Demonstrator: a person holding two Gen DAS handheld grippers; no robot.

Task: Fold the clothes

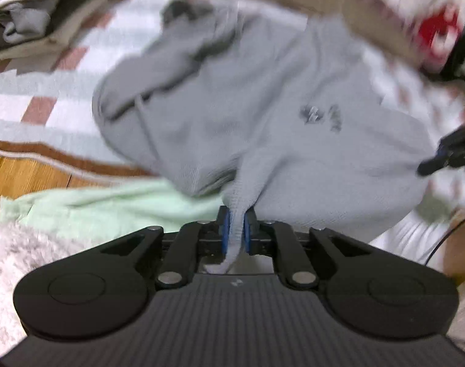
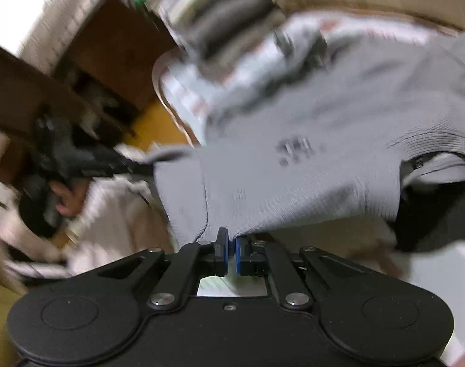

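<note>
One grey sweatshirt (image 1: 263, 116) was in play, held by two grippers. In the left wrist view the left gripper (image 1: 236, 232) had its two blue-padded fingers pinching a bunched ribbed edge of the garment, which rose toward twelve o'clock and spread over one checked rug (image 1: 43, 91). The right gripper (image 2: 231, 250) likewise pinched the sweatshirt's hem between its two pressed fingers; the cloth fanned out toward one o'clock. One stack of folded clothes (image 1: 34, 15) lay at ten o'clock in the left view, one pale green towel (image 1: 110, 205) at eight o'clock. Both views were blurred.
</note>
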